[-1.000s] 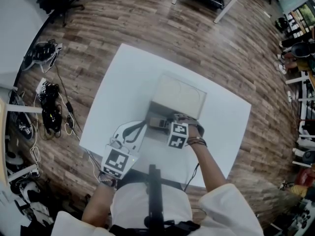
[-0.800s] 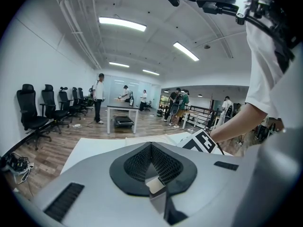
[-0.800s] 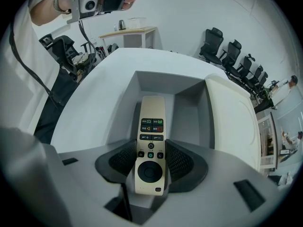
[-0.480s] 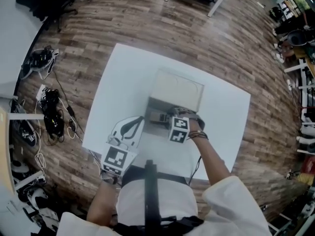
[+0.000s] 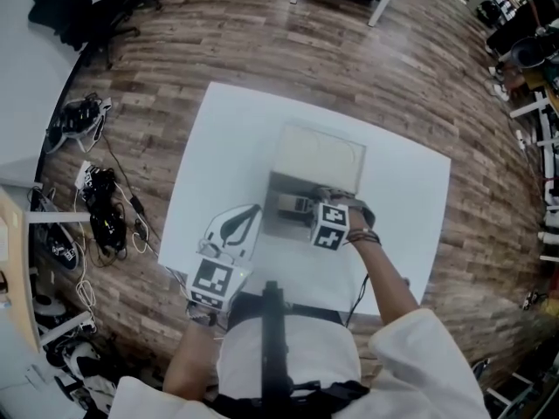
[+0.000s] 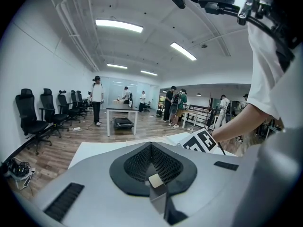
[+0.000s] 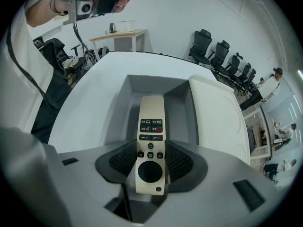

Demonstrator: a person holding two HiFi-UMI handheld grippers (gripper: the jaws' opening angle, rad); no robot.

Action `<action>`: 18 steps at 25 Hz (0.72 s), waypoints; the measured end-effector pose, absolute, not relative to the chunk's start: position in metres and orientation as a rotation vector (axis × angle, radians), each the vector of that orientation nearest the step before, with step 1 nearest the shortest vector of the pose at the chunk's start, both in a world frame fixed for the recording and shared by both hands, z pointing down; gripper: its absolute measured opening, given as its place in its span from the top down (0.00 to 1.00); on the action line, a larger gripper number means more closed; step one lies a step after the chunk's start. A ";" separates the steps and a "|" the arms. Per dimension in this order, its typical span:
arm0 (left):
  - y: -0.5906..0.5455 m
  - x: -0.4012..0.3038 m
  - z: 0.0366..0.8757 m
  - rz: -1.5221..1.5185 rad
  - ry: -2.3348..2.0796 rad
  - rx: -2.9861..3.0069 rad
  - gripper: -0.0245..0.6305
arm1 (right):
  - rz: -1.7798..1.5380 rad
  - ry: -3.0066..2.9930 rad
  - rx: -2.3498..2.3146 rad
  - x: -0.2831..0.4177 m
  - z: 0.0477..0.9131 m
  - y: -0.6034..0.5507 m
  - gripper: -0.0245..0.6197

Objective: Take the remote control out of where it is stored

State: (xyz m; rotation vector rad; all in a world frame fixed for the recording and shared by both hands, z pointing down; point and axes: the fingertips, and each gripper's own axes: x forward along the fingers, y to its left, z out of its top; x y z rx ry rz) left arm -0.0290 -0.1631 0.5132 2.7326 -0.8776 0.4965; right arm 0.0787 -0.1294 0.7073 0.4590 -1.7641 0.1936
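- Cream-coloured, the remote control [image 7: 150,141] stands lengthwise between the right gripper's [image 7: 150,161] jaws, button face up, its far end reaching over the open drawer [image 7: 124,109].
- Those jaws are closed against the remote's two sides near its round dial.
- The grey drawer juts from a box [image 5: 319,157] on the white table [image 5: 218,138].
- The left gripper [image 6: 153,178] hangs at the table's near edge, jaws together on nothing.
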 end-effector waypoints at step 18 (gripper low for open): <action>-0.169 -0.012 0.501 0.488 -0.840 2.787 0.98 | 0.243 -1.827 0.651 0.099 0.677 -0.133 0.67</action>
